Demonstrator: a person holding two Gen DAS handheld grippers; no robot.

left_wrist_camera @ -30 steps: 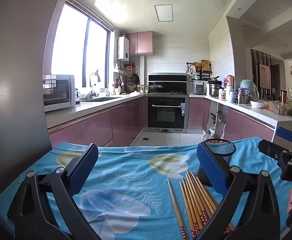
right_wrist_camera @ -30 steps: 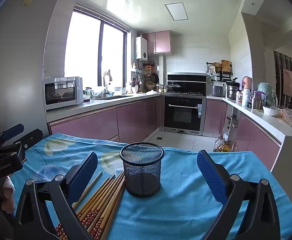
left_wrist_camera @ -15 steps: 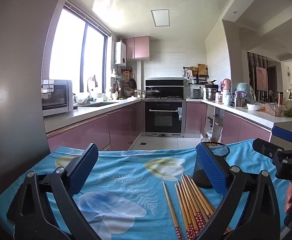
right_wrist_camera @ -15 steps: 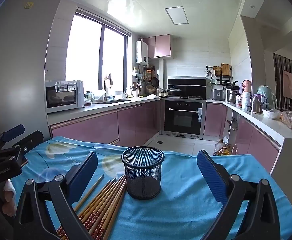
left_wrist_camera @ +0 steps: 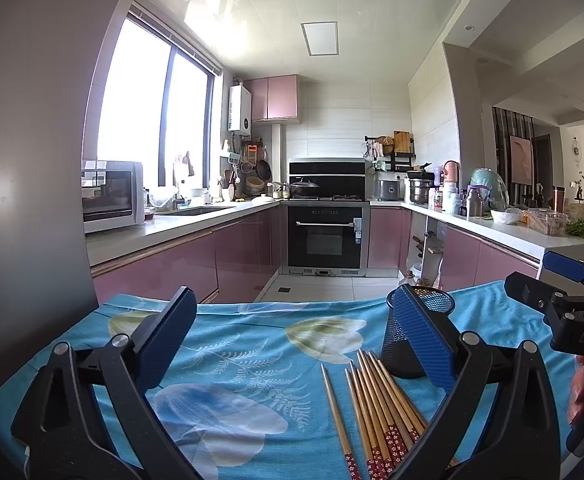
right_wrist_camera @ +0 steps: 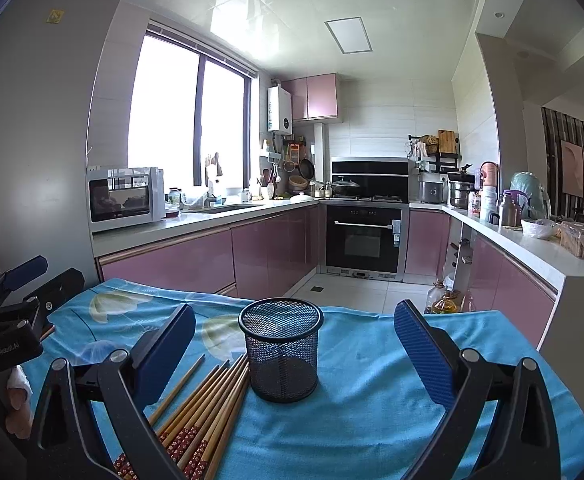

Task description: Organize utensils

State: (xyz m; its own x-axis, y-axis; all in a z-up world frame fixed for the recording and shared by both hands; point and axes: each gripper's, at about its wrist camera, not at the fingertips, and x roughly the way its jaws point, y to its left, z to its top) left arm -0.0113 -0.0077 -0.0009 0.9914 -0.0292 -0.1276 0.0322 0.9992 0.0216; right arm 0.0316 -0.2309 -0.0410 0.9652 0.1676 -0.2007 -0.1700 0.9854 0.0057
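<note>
Left wrist view: my left gripper (left_wrist_camera: 292, 344) spread wide, empty, above blue floral tablecloth (left_wrist_camera: 232, 360). Bundle of wooden chopsticks with red patterned ends (left_wrist_camera: 375, 412) lies flat, right of centre near right finger — long axis running away from me toward black wire-mesh cup (left_wrist_camera: 407, 340).

Right wrist view: my right gripper (right_wrist_camera: 292, 352) also spread, empty; cup dead ahead between fingers, chopsticks low left beside left finger. I judge either hand close enough.
</note>
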